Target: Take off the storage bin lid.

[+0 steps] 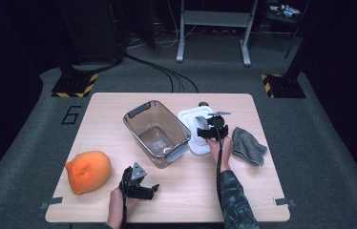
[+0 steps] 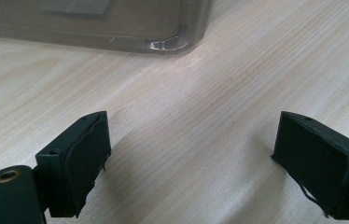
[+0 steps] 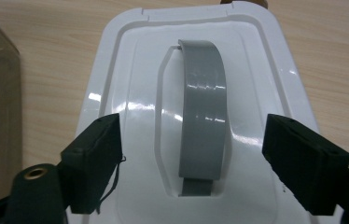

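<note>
Two spread jaws of the right claw [image 3: 193,163] straddle the grey handle [image 3: 203,116] of the white lid [image 3: 130,93], apart from it.

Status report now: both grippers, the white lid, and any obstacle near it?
Right gripper open, jaws either side of white lid's grey handle. Left gripper open, empty, over bare table. White lid flat beside clear bin. Nothing blocking the handle.

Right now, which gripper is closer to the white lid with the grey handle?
Right. The right gripper hangs just above the white lid, jaws open either side of its grey handle. The left gripper sits far off near the table's front edge, beyond the clear bin.
</note>
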Demonstrator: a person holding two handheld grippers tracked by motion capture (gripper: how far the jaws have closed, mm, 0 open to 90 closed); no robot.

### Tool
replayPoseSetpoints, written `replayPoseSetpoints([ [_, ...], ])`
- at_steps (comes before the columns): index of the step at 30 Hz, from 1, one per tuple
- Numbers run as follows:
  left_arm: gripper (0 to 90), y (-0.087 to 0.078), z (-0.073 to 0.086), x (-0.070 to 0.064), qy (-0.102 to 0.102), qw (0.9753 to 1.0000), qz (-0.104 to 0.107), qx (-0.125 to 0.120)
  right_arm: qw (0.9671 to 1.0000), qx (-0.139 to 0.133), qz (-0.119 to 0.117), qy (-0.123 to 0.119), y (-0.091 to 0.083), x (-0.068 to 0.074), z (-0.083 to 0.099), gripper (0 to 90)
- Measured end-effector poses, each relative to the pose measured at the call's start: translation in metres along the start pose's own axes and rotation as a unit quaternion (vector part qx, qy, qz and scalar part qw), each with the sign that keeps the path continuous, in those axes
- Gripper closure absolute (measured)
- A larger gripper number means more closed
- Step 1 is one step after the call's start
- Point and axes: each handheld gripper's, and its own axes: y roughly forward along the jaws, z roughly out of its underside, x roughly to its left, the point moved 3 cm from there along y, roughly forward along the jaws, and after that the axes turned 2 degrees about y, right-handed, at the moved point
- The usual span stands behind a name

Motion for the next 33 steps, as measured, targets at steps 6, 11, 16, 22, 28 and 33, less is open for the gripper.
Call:
replayPoseSetpoints([
  [6,10.5,0.001,0.0,0.0,-0.004,1.0,-0.003,-0.004,0.9994,0.001,-0.02,-0.027,-0.019,0.003,0.006,11.3],
  [11,10.5,0.001,0.0,0.0,-0.004,1.0,-0.003,-0.004,0.9984,-0.004,-0.036,-0.044,-0.034,0.007,0.017,6.7],
  [16,10.5,0.001,0.0,0.0,-0.004,1.0,-0.003,-0.004,0.9969,-0.012,-0.048,-0.06,-0.047,0.01,0.028,3.6],
  [22,10.3,0.0,0.0,0.002,-0.003,1.0,-0.003,0.0,0.9953,-0.013,-0.061,-0.074,-0.059,0.014,0.048,0.5],
  [28,10.3,0.0,0.0,0.002,-0.005,1.0,-0.007,-0.001,0.9947,-0.017,-0.066,-0.077,-0.071,0.011,0.067,0.0],
  [33,10.3,-0.004,0.0,0.003,-0.008,0.9999,-0.002,-0.006,0.9945,-0.013,-0.063,-0.083,-0.076,0.006,0.085,0.0],
])
